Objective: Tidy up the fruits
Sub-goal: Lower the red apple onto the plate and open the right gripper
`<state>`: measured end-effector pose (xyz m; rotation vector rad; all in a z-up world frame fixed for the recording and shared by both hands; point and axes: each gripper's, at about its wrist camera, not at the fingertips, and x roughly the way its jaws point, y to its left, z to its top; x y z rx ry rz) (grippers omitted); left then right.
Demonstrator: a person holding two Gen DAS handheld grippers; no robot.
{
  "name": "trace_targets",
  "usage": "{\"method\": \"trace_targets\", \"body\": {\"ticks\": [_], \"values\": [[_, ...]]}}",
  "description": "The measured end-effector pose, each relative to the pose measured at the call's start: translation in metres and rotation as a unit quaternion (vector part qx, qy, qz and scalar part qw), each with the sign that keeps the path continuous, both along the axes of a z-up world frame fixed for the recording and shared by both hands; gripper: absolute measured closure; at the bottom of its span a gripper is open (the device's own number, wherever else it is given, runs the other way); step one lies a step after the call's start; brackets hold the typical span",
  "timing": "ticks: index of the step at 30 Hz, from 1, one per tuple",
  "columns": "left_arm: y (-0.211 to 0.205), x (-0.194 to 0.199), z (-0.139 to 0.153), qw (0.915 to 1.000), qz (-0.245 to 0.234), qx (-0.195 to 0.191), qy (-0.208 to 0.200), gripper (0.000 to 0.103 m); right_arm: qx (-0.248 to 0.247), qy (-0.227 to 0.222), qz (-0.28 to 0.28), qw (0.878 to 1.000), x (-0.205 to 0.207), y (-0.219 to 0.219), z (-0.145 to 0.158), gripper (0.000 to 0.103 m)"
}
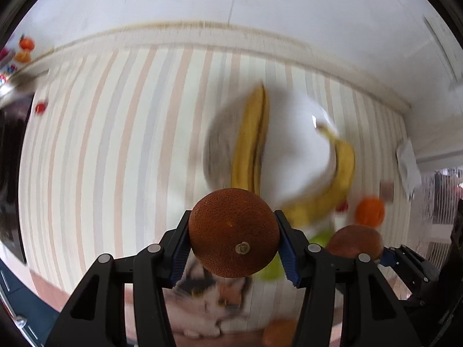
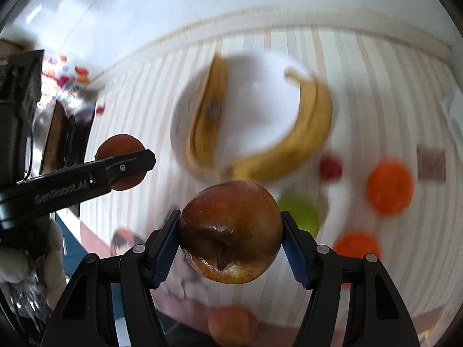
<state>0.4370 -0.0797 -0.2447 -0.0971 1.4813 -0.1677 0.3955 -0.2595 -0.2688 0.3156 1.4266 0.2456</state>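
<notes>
My left gripper [image 1: 233, 238] is clamped on a round, rough-skinned dark orange fruit [image 1: 233, 232], blue ribbed pads tight against both its sides, stem end facing the camera, bottom centre of the left wrist view. My right gripper [image 2: 230, 238] is clamped on a glossy dark red apple [image 2: 230, 231], blue pads pressed on both flanks, stem dimple toward the lens, bottom centre of the right wrist view.

Both loads hang clear of the striped tablecloth [image 1: 115, 144] below. Background is motion-blurred.

Left view, going outward: white round plate [image 1: 298, 150] right of centre with two yellow bananas, one [image 1: 250, 144] upright along its left side, one [image 1: 332, 185] curving around its lower right rim. Green fruit [image 1: 321, 235] just behind my right finger. Bright orange fruit [image 1: 370, 212] at right. My other gripper and its apple show at lower right. Cat picture [image 1: 208, 297] on the cloth at the bottom.

Right view: same plate [image 2: 257, 110] upper centre, bananas along its left and right sides. Small red fruit [image 2: 330, 167] just right of the plate, green fruit [image 2: 301, 211] beside the apple, two orange fruits [image 2: 389, 183] [image 2: 357, 245] at right, one more blurred orange-brown fruit [image 2: 231, 325] at bottom. Left gripper with its fruit sits at middle left.
</notes>
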Motion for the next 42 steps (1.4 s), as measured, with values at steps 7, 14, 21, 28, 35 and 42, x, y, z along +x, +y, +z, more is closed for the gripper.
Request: {"method": "trace_targets", "body": {"ticks": [7,14,21,28,35,42], "values": [[-0.001,0.077,-0.035,0.9993,0.006,0.005,0.037,0.052,-0.028,0.008,0.004,1.0,0.116,-0.015,-0.028,0.035],[-0.003,0.107,-0.076,0.9954,0.014,-0.008,0.095,0.05,-0.054,0.041,0.034,0.997,0.171,-0.001,-0.073,0.034],[0.003,0.113,-0.078,0.9938,0.026,-0.016,0.107,0.051,-0.055,0.062,0.053,0.995,0.181,0.005,-0.098,0.034],[0.001,0.117,-0.087,0.9919,0.031,-0.021,0.121,0.049,-0.073,0.065,0.073,0.993,0.177,0.017,-0.101,0.033],[0.008,0.117,-0.091,0.9886,0.036,-0.056,0.135,0.032,-0.065,0.072,0.069,0.993,0.178,0.02,-0.098,0.025],[0.037,0.122,-0.054,0.9955,0.063,-0.029,0.064,0.032,-0.041,0.064,0.046,0.996,0.173,0.006,-0.086,0.024]]}}
